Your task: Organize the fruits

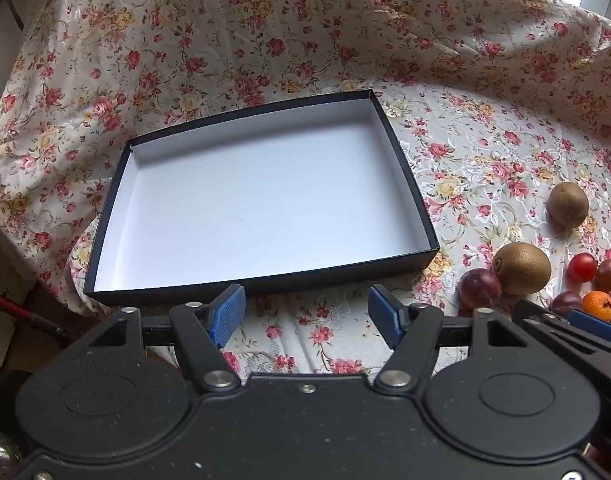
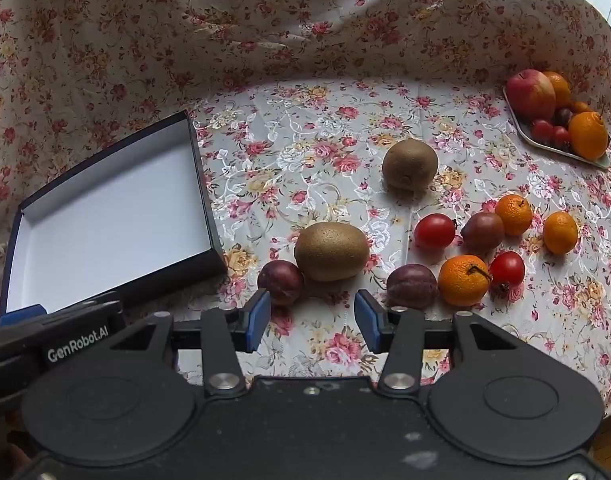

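A shallow black box [image 1: 405,168] with a white inside sits empty on the floral cloth; it also shows at the left in the right wrist view, box [image 2: 207,208]. My left gripper [image 1: 305,314] hangs open just in front of its near wall, holding nothing. My right gripper [image 2: 311,318] is open over the cloth, just short of a kiwi [image 2: 331,251] flanked by two plums [image 2: 280,282] [image 2: 411,285]. A second kiwi [image 2: 409,164] lies farther back. Small oranges [image 2: 463,280], cherry tomatoes [image 2: 434,230] and another plum [image 2: 482,230] are scattered to the right.
A pale tray [image 2: 545,145] at the far right holds an apple [image 2: 530,94], oranges and small red fruits. The flowered cloth [image 2: 305,40] rises in folds behind the table. In the left wrist view the right gripper's body [image 1: 565,328] shows at the lower right.
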`<state>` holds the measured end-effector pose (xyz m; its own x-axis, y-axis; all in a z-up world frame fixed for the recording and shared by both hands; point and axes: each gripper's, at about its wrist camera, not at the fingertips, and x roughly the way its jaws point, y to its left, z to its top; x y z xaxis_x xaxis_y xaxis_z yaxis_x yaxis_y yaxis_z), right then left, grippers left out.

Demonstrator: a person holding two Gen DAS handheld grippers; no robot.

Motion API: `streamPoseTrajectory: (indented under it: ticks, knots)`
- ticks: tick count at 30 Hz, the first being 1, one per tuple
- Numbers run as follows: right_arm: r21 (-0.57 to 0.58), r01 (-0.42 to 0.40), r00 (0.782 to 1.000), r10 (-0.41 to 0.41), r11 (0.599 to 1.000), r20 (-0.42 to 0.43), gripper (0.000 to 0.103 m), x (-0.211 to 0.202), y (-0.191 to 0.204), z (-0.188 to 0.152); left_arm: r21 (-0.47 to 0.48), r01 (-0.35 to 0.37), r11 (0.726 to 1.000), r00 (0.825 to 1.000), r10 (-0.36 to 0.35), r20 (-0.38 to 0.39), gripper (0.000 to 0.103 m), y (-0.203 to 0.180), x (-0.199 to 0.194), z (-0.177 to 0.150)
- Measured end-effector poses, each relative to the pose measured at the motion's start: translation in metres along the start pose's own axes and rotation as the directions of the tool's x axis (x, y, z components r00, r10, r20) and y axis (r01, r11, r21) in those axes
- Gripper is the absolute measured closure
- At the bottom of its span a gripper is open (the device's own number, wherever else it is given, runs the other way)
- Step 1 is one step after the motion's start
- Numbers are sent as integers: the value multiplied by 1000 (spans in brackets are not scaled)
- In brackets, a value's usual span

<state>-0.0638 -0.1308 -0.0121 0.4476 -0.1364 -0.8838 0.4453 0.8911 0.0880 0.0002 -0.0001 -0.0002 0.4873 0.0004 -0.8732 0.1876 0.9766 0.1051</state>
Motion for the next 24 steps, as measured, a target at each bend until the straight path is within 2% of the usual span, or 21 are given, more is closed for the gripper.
streamPoseTrajectory:
  ticks: [1,8,24]
  knots:
    - [-12,5,999,-4,1000,33,53,-2,1,-3,1,0,1000,1000,0,0,33,0,0,0]
    - [-6,-13,1000,13,1000,-4,53,-6,17,7,11,2,1000,1000,-2,-5,33,4,1,2]
    - [-9,-23,1000,23,1000,1,53,-1,13,4,14,-1,1000,1000,1,3,33,0,0,-1]
